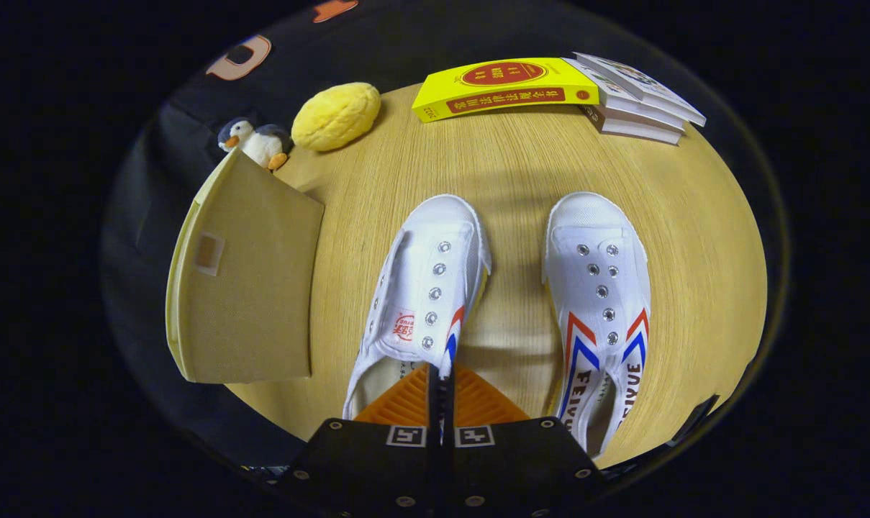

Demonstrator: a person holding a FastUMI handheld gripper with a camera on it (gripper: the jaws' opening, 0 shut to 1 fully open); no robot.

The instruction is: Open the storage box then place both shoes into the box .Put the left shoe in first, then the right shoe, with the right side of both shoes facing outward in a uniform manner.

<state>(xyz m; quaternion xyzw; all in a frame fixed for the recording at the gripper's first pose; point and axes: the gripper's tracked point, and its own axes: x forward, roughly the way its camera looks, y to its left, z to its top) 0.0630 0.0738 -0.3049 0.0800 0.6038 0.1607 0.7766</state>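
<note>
Gripper view: tongs (440,385) pinch left shoe's (420,288) collar edge.

Materials and finishes ahead of the gripper (440,374)

Its fingers pinch the left shoe (420,288), matt canvas with shiny metal eyelets, as we see; beyond lies the wood-grain table (521,165); beside it, the woven-cloth storage box (251,280).

Before me a pale wood-grain counter (521,165) with a rounded edge, evenly lit, soft shadows on it; behind it the booth's black cloth wall (377,43); at the far edge lie stacked books (636,101), a yellow one (503,90) beside them.
</note>
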